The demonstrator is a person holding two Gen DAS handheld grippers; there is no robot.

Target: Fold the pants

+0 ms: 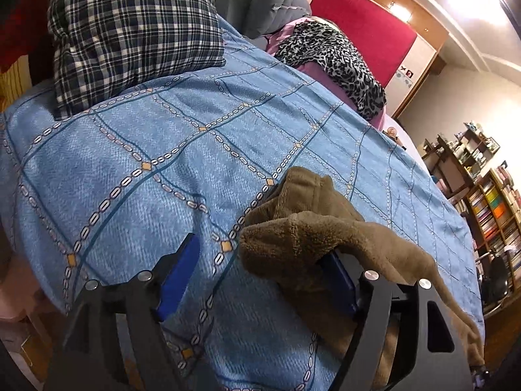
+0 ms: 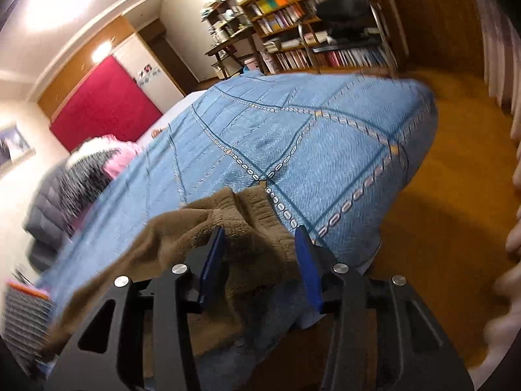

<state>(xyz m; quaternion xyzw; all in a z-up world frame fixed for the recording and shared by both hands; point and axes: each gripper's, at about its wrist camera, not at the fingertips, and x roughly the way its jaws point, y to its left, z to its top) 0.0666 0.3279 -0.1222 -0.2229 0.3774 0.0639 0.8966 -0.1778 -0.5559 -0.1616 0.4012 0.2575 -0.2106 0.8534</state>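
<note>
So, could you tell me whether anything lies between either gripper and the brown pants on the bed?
Nothing visible does. The brown pants drape over one finger of the left gripper and lie between the open fingers of the right gripper.

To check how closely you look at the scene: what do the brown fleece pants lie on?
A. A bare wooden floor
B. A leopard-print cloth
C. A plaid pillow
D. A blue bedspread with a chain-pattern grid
D: the brown fleece pants rest on the blue bedspread, well apart from the plaid pillow and the leopard-print cloth farther back.
</note>
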